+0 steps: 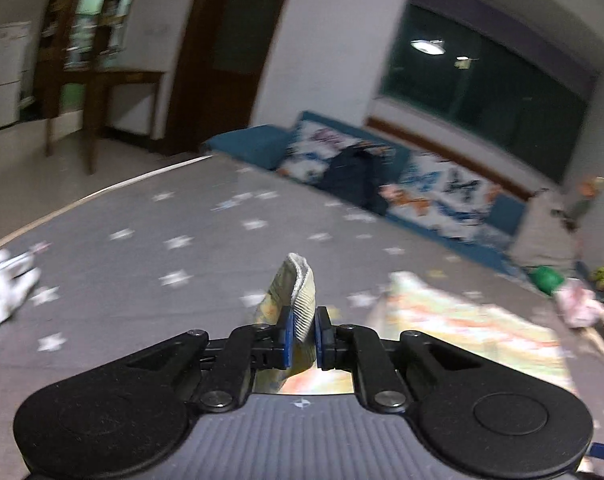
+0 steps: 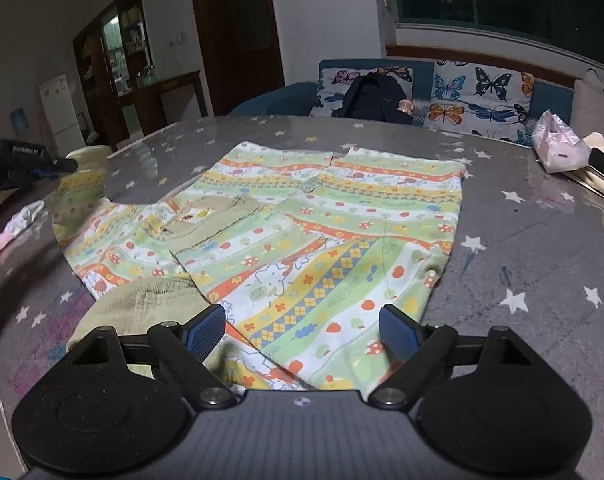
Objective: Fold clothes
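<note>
A patterned shirt (image 2: 302, 216) is spread on the star-print table (image 2: 541, 240), filling the middle of the right wrist view from about 9 to 3 o'clock. Its sleeve cuff (image 1: 298, 300) is pinched between the pads of the left gripper (image 1: 302, 334), whose jaws are pressed nearly together on the ribbed edge; the cuff stands up above the pads toward 12 o'clock. In the right wrist view that same gripper is seen at 9 o'clock, with the sleeve lifted off the table there. The right gripper (image 2: 302, 332) is held spread wide at 6 o'clock over the near hem, with cloth under and between the pads but nothing clamped.

Only a narrow bite of cuff appears to be held, so the sleeve could be lost if it is carried fast across the body. The left wrist view is smeared, which suggests quick motion, and a snatch of that kind could drag the whole shirt sideways, since the hem is not pinned by the right gripper. A skewed or bunched fold would then be produced. The glossy table offers little friction against sliding. A small white sock (image 2: 22, 220) lies at 9 o'clock just beside the sleeve and could be swept along. A pink bag (image 2: 557, 148) at 2 o'clock sits well apart and is unlikely to be disturbed.
</note>
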`<state>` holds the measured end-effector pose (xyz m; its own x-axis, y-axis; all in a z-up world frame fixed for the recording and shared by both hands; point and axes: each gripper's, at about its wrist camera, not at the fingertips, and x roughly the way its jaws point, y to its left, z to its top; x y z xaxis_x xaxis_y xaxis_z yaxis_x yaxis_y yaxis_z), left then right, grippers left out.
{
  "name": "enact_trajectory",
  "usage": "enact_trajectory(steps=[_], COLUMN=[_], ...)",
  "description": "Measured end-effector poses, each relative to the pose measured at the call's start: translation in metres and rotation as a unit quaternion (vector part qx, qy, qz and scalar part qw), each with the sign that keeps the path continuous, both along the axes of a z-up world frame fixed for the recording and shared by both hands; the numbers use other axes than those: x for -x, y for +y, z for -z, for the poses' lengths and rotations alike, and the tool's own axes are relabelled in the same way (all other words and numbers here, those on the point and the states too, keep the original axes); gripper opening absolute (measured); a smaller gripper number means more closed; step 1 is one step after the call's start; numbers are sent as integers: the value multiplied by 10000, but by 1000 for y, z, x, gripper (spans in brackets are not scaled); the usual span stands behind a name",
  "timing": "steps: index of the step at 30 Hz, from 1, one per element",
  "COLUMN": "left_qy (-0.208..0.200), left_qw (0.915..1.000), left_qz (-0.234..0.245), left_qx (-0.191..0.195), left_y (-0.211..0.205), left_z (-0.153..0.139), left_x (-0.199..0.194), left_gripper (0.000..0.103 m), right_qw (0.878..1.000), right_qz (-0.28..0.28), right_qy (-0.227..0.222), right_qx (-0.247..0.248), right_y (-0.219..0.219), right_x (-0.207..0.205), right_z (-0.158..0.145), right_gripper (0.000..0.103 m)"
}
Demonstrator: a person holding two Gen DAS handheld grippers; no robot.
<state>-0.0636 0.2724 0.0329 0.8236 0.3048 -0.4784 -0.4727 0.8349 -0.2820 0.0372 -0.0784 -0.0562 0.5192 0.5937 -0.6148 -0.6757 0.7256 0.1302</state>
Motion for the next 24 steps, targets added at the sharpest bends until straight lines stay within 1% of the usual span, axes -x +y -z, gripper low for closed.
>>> enact_trajectory(steps=[4,7,10,13,17,20,22,24], left_qy=[-245,-310,-291,-204,-38,185,344,484], left_qw=[9975,9928,9861,9795,9709,9630,9598,9534], left_qz=[652,1135,1613,1974,2350,2629,2727,2906], left_qx=[137,208,263,354,452,562,570,656], left_y=[-41,-73,-106,-133,-159,-171,-180,-185], left_z=[-19,-25,-24,-17,-3,10,19,27], left_x=[-17,-31,-45,-57,-70,-73,-74,-74], left_gripper=[11,11,11,11,11,11,12,14], right_qw=[9999,9996,9992,9989,9986,9985,9983,9982], right_qz=[106,190,270,320,344,374,406,428], right_qy=[-38,-31,-24,-13,-11,5,15,26], right_qx=[-125,-221,-310,-353,-390,-411,-418,-416], right_y=[-10,-16,-23,-28,-32,-34,-36,-36], right_x=[2,4,5,7,8,8,10,9], right_z=[-4,-4,-5,-4,-3,-2,-1,0], right_gripper=[86,86,86,86,86,86,86,86])
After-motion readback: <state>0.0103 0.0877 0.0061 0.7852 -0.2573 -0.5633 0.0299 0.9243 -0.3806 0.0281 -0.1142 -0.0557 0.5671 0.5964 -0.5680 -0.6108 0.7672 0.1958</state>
